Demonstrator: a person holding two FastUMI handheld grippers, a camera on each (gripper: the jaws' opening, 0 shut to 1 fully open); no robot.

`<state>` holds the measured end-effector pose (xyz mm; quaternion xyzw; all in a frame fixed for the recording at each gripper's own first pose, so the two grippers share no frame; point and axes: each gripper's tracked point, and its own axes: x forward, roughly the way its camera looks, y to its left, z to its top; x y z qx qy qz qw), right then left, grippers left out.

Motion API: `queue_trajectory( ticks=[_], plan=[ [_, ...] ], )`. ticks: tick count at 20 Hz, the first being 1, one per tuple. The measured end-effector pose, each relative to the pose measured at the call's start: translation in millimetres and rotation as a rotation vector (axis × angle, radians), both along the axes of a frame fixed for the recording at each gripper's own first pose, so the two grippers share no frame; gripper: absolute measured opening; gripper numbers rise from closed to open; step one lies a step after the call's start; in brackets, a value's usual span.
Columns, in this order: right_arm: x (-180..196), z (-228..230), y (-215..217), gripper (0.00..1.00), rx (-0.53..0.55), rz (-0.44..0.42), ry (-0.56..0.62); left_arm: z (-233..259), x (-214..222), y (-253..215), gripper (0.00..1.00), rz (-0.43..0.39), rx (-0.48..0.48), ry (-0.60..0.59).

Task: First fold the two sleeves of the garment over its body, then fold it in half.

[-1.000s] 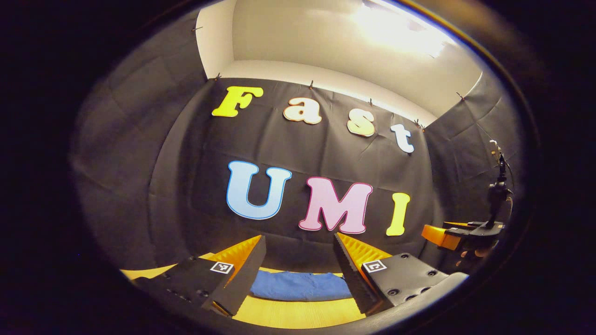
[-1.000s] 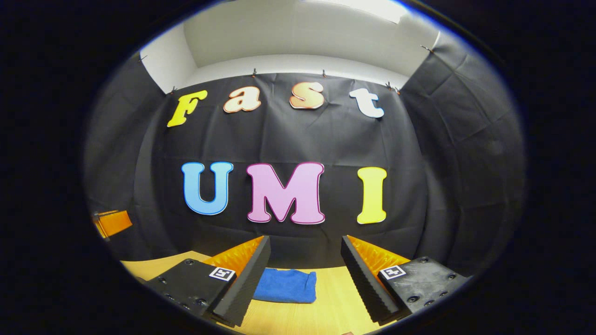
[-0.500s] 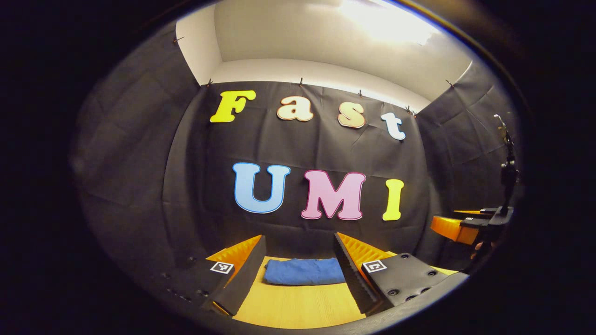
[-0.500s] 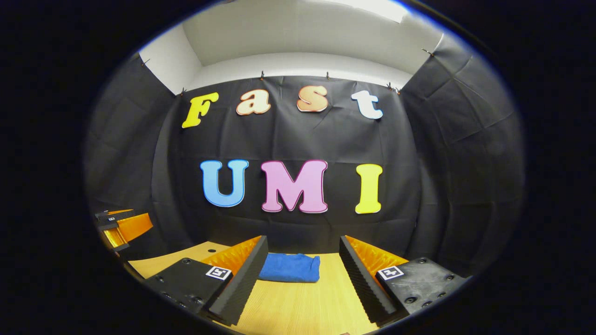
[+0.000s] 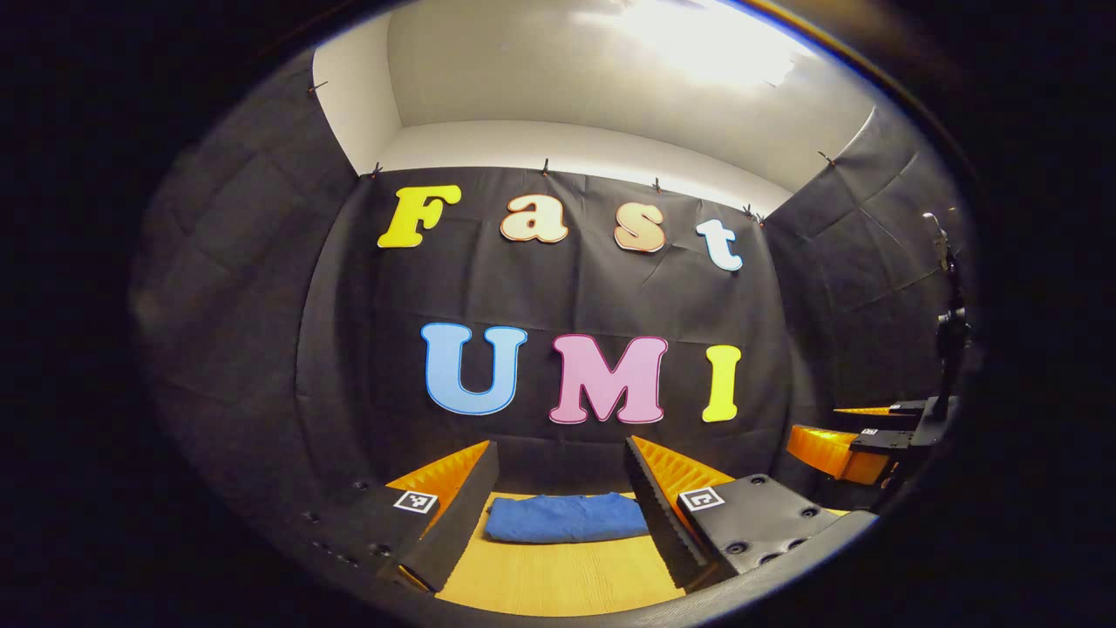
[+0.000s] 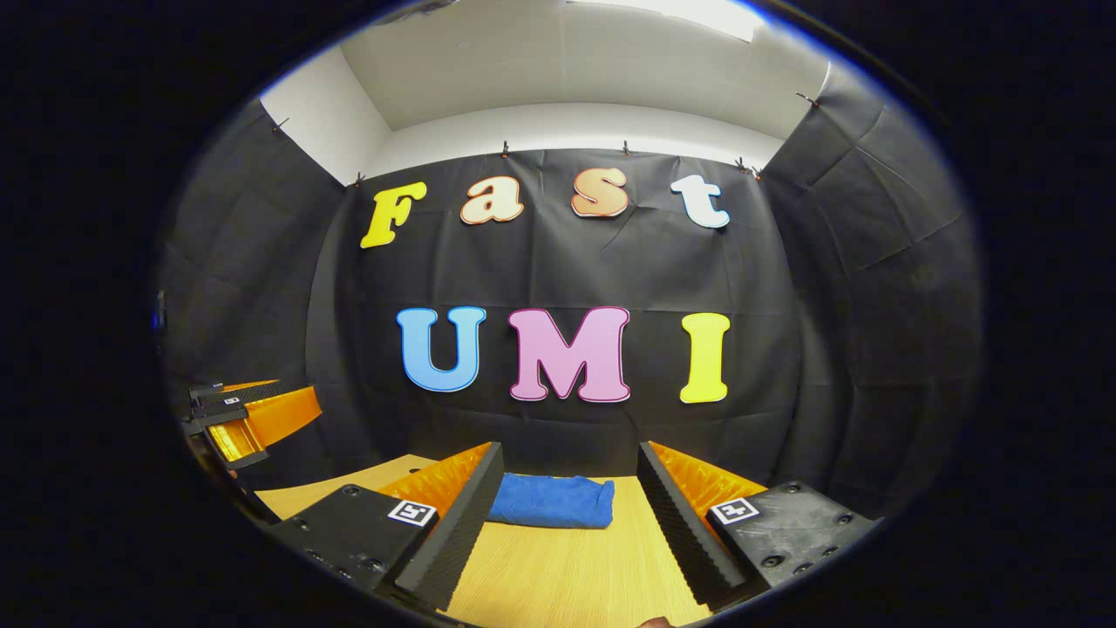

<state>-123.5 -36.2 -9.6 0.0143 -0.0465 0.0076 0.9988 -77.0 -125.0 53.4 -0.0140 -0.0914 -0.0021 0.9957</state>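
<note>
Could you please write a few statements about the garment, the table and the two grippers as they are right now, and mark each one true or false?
1. The blue garment lies on the wooden table as a compact folded bundle. True.
2. The left gripper is shut on the garment. False: its jaws stand wide apart, with the garment lying beyond them, untouched.
3. The right gripper is open and holds nothing. True.
4. A sleeve of the garment still lies spread out flat on the table. False: no loose sleeve shows; the cloth is gathered into one bundle.
5. The garment is draped over the table's near edge. False: it lies far back, close to the booth wall.
</note>
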Motion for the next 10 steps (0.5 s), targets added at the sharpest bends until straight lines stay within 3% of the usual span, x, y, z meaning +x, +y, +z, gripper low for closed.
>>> queue_trajectory(
  ticks=[10],
  plan=[
    [-0.7, -3.0, -3.7, 0.98, -0.006, -0.001, 0.005, -3.2, -2.0, 5.5, 0.82, 0.021, -0.02, 0.031]
  ],
)
